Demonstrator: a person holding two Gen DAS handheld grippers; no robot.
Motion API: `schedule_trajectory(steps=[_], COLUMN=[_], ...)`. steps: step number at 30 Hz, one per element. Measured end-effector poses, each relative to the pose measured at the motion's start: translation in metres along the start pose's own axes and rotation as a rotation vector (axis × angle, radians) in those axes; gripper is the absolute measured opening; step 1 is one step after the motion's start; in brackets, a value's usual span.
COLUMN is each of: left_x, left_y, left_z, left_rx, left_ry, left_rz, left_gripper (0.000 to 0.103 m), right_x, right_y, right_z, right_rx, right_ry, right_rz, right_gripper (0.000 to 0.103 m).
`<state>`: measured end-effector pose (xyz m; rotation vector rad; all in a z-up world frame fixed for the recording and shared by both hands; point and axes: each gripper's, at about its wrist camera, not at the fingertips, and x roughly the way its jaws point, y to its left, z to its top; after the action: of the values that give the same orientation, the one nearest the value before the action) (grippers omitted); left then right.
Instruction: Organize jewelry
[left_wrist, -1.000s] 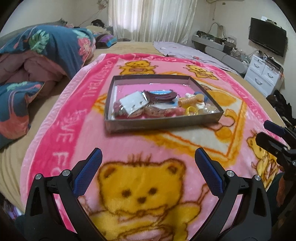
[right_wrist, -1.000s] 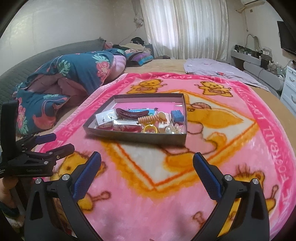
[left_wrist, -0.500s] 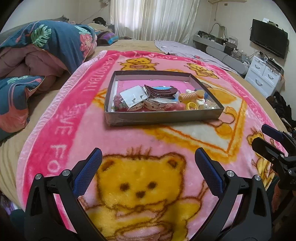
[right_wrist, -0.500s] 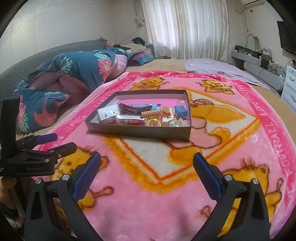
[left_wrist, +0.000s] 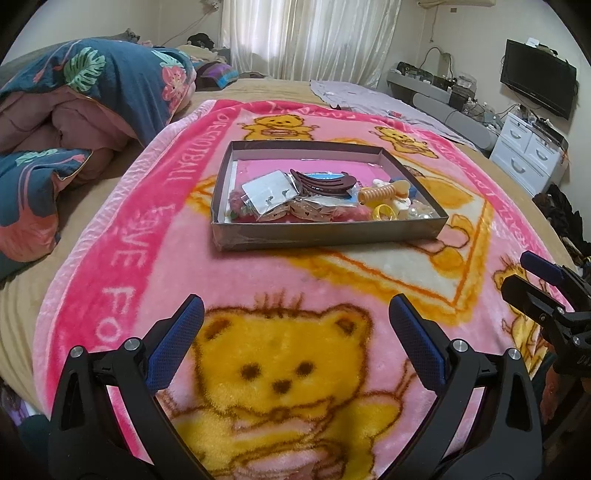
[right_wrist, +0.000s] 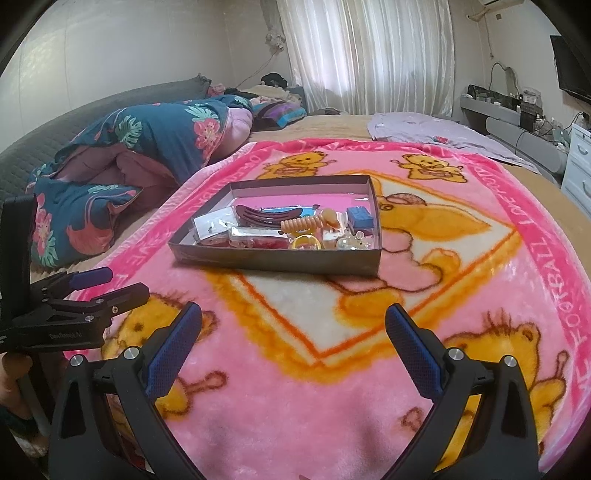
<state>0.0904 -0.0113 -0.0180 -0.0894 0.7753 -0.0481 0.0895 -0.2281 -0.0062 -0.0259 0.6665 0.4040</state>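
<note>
A: Jewelry sat heaped in the shallow grey box (left_wrist: 325, 236), which lay flat on the pink bear blanket (left_wrist: 258, 288), ahead of both grippers and touched by neither.

B: What was in the box?

A: A dark brown hair claw (left_wrist: 323, 182) lay on top near the middle, over something blue. Just right of it was an orange spiral hair tie (left_wrist: 376, 192), with a yellow ring (left_wrist: 384, 213) in front of that. A white earring card (left_wrist: 269, 192) lay at the left over some reddish pieces I could not identify. From the right wrist, a small blue box (right_wrist: 361, 218) stood at the right wall, with clear beads (right_wrist: 351, 242) in the near right corner. The far half of the box showed only a pink lining.

B: Any writing?

A: The blanket's border carried large pale letters; "FOOTBALL" read clearly down the right edge from the right wrist view, and "LOVE" was partly legible on the left. The side of the left gripper (left_wrist: 291, 339), seen from the right wrist, bore small print, too fine to be sure of.

B: And the jaws?

A: Both stood wide apart with nothing between them. The left gripper hung over the big yellow bear; the right gripper (right_wrist: 293, 338) hung over the blanket, beside it.

B: Around that?

A: A folded floral quilt (left_wrist: 92, 96) lay left of the blanket, a white drawer chest (left_wrist: 528, 155) stood at the far right under a wall-mounted TV (left_wrist: 537, 86)
</note>
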Motion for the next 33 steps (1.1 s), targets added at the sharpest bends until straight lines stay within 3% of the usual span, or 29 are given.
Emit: schedule_trajectory(steps=[33], left_x=[-0.0017], left_y=[-0.0018], left_z=[-0.0025], left_rx=[0.001], left_ry=[0.013], left_rz=[0.007], left_gripper=[0.094], right_x=[0.0027], right_y=[-0.0014], right_z=[-0.0012], right_rx=[0.0], right_ry=[0.006], right_rz=[0.0], right_gripper=[0.099])
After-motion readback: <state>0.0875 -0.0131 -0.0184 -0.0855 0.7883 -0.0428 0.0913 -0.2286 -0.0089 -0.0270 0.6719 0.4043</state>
